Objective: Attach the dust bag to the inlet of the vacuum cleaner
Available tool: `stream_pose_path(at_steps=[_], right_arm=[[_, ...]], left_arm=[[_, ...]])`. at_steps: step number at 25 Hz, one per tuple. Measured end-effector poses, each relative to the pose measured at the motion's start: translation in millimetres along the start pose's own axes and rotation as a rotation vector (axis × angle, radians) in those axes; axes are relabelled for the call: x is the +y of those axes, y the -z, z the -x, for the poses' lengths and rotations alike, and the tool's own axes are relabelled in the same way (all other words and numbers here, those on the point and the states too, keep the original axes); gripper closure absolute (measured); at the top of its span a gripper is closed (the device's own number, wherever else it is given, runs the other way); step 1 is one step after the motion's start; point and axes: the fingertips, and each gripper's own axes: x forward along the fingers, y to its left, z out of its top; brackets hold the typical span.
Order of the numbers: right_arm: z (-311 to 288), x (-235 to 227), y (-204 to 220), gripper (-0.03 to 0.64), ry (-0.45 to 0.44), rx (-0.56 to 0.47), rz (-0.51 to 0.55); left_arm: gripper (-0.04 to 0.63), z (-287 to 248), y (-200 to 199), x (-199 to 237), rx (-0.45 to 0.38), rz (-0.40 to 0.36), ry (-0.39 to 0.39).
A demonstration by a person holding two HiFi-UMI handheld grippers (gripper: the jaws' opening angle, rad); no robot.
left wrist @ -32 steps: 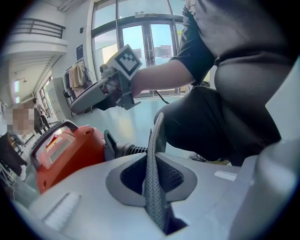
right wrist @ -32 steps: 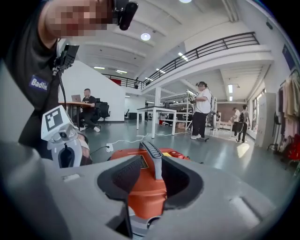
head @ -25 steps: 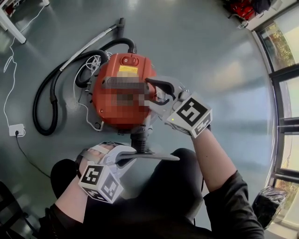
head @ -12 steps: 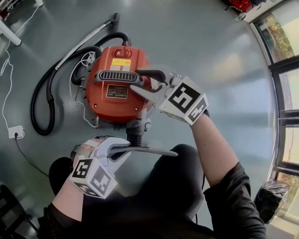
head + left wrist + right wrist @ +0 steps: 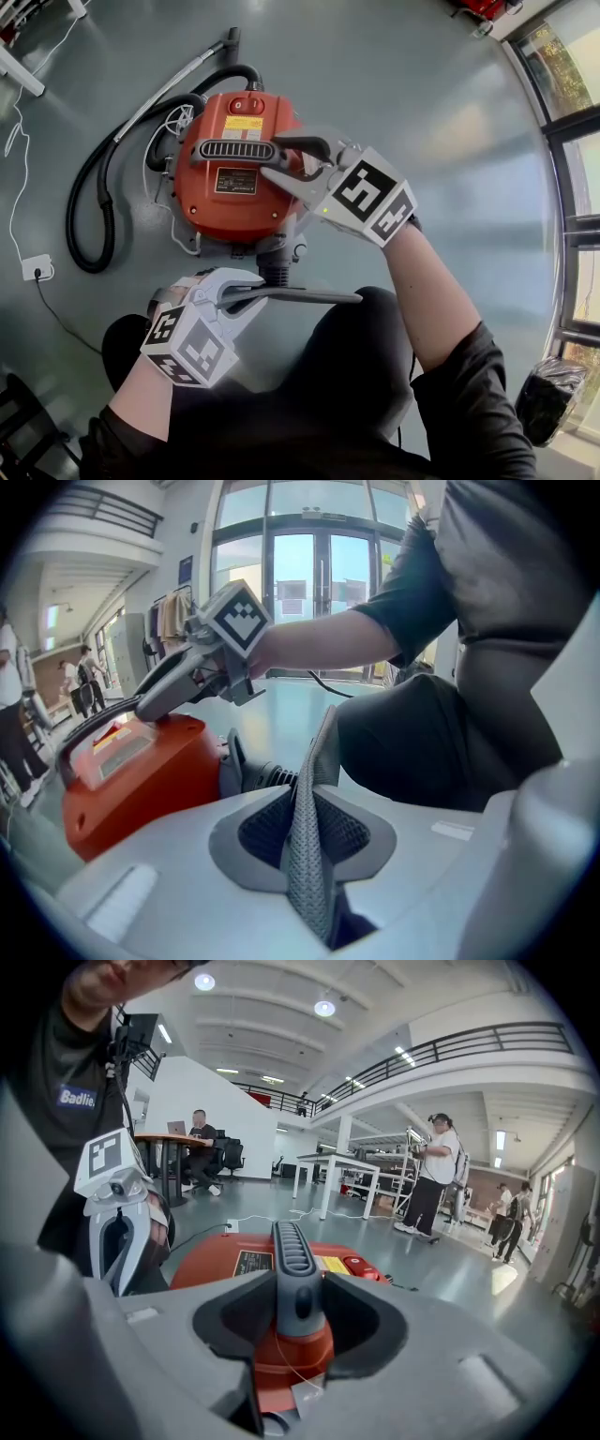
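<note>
The orange vacuum cleaner (image 5: pixel 230 202) stands on the floor, its black ribbed inlet (image 5: pixel 275 272) facing me. My right gripper (image 5: pixel 277 157) reaches in from the right. Its jaws have just been closing and now press both sides of the grey carry handle (image 5: pixel 292 1269). My left gripper (image 5: pixel 246 292) sits just below the inlet, shut on the grey mesh dust bag (image 5: pixel 314 296). Its jaws have eased slightly, but the pads still pinch the fabric (image 5: pixel 319 761). The bag stretches flat to the right, edge-on, just short of the inlet (image 5: pixel 267 775).
A black hose (image 5: pixel 89 206) loops left of the vacuum, with a metal wand (image 5: pixel 178 80) beyond it. A white cord runs to a floor socket (image 5: pixel 36 270). My dark-clothed knees fill the bottom of the head view. Several people and tables stand far off.
The right gripper's jaws have narrowed onto the handle. The left gripper has rolled slightly with the bag, which sits a touch nearer the inlet. The head view has shifted a little.
</note>
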Motion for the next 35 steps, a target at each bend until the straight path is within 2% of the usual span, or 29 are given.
stream_pose_path(at_steps=[3, 7, 14, 20, 25, 29, 33, 35], right_arm=[[1, 2, -1, 0.476, -0.012, -0.002, 0.001], [2, 3, -1, 0.476, -0.016, 0.005, -0.002], [2, 4, -1, 0.476, 0.005, 0.006, -0.009], [2, 5, -1, 0.476, -0.001, 0.007, -0.002], [2, 5, -1, 0.476, 0.008, 0.01, -0.01], [0, 2, -1, 0.476, 0.029, 0.02, -0.015], [0, 3, 0, 0.476, 0.013, 0.021, 0.013], [1, 4, 0, 0.476, 0.015, 0.018, 0.028]], left_arm=[[0.518, 6, 4, 8, -0.022, 0.082, -0.012], [0.507, -3, 3, 9, 0.019, 0.049, 0.008], [0.497, -8, -2, 9, 0.039, 0.004, -0.035], [0.495, 3, 7, 13, 0.033, 0.036, -0.092], [0.485, -5, 4, 15, 0.051, 0.005, -0.088], [0.483, -7, 2, 17, 0.04, -0.002, -0.118], [0.473, -5, 4, 17, 0.023, 0.025, -0.092], [0.428, -4, 6, 20, 0.017, 0.05, -0.082]])
